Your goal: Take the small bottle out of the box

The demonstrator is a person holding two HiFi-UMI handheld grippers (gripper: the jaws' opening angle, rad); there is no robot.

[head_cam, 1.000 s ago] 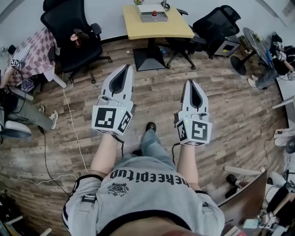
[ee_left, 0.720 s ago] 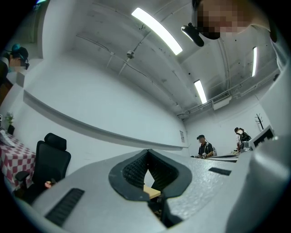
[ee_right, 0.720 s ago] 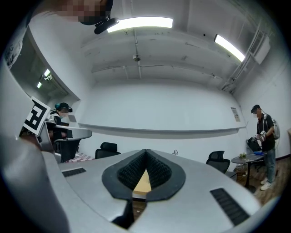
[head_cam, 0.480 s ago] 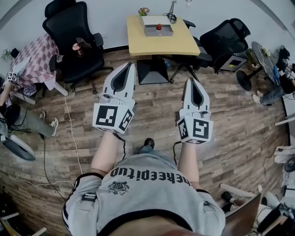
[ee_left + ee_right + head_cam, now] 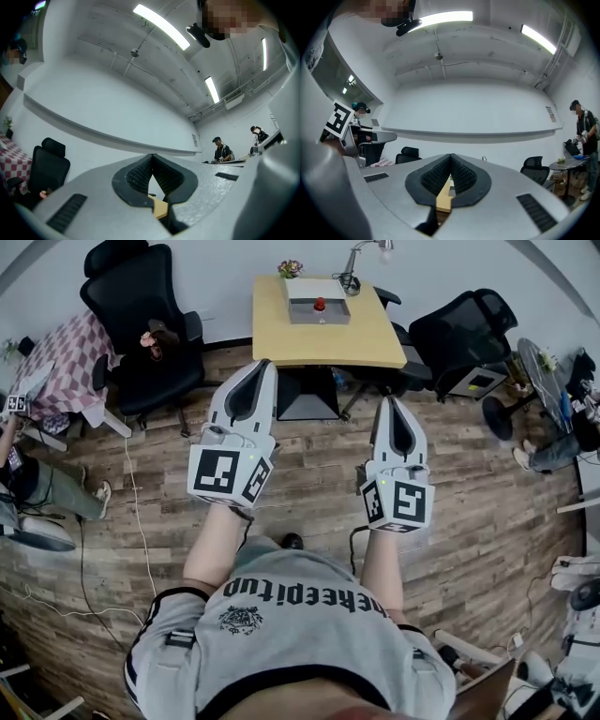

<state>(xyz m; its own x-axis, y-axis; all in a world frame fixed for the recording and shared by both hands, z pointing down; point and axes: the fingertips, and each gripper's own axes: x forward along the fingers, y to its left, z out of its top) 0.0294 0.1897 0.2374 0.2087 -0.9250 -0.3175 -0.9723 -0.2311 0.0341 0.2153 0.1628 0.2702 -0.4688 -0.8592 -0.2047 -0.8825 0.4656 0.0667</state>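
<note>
A yellow table (image 5: pixel 323 334) stands ahead by the far wall. On it sits a grey open box (image 5: pixel 319 308), and a small red-topped item (image 5: pixel 320 304) shows inside; I cannot tell more of it at this distance. My left gripper (image 5: pixel 265 364) and right gripper (image 5: pixel 391 400) are held out side by side above the wooden floor, short of the table. Both point toward it. Each has its jaws shut tip to tip with nothing between them. In the left gripper view (image 5: pixel 152 156) and the right gripper view (image 5: pixel 451 155) a sliver of the yellow table shows below the closed pads.
Black office chairs stand left (image 5: pixel 141 310) and right (image 5: pixel 461 326) of the table. A desk lamp (image 5: pixel 361 266) and a small plant (image 5: pixel 291 268) stand at the table's back edge. A checkered-cloth table (image 5: pixel 64 357) and seated people are at the left; cables (image 5: pixel 136 521) run over the floor.
The table and box have drawn nearer and lower in the head view as the person steps forward. Both grippers stay shut and level in front.
</note>
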